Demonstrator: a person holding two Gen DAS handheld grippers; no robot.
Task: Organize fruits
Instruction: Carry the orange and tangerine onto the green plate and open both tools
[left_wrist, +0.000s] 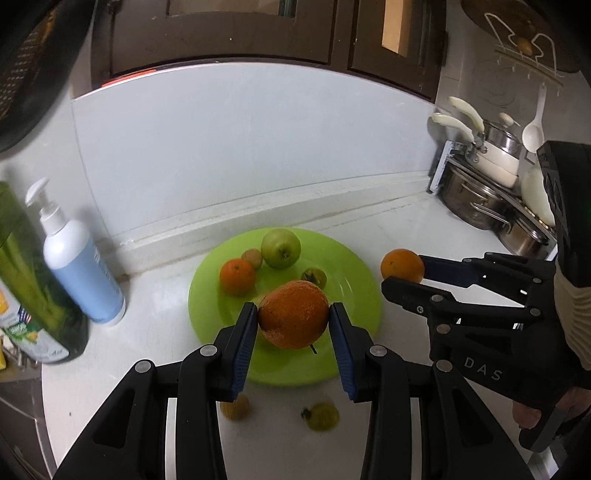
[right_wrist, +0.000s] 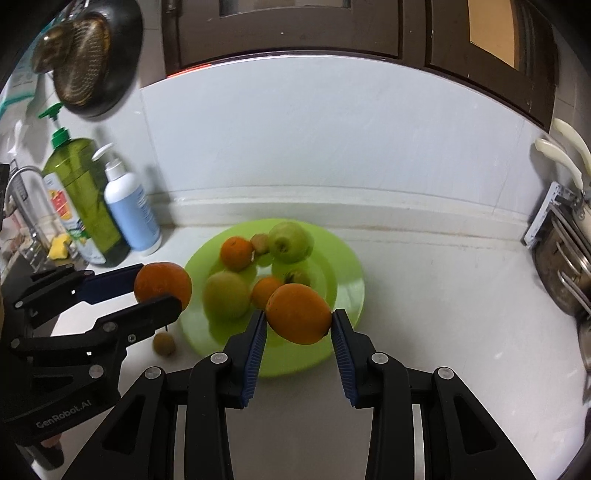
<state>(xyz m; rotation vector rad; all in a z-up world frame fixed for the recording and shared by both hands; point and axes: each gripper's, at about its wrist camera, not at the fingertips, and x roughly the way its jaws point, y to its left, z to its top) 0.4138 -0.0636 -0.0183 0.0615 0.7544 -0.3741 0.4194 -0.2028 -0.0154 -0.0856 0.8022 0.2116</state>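
Left wrist view: we see the left gripper (left_wrist: 293, 317) clamping a large orange (left_wrist: 293, 314) above the green plate (left_wrist: 354, 295); two small fruits lie on the counter (left_wrist: 406, 229) below it.
Right wrist view: only here we see a pale green fruit (right_wrist: 226, 298) on the plate.
Right gripper (right_wrist: 298, 319): we hold a smooth orange (right_wrist: 298, 313) clenched over the plate's right edge.
Plate: a green apple (left_wrist: 280, 247) sits at the back.
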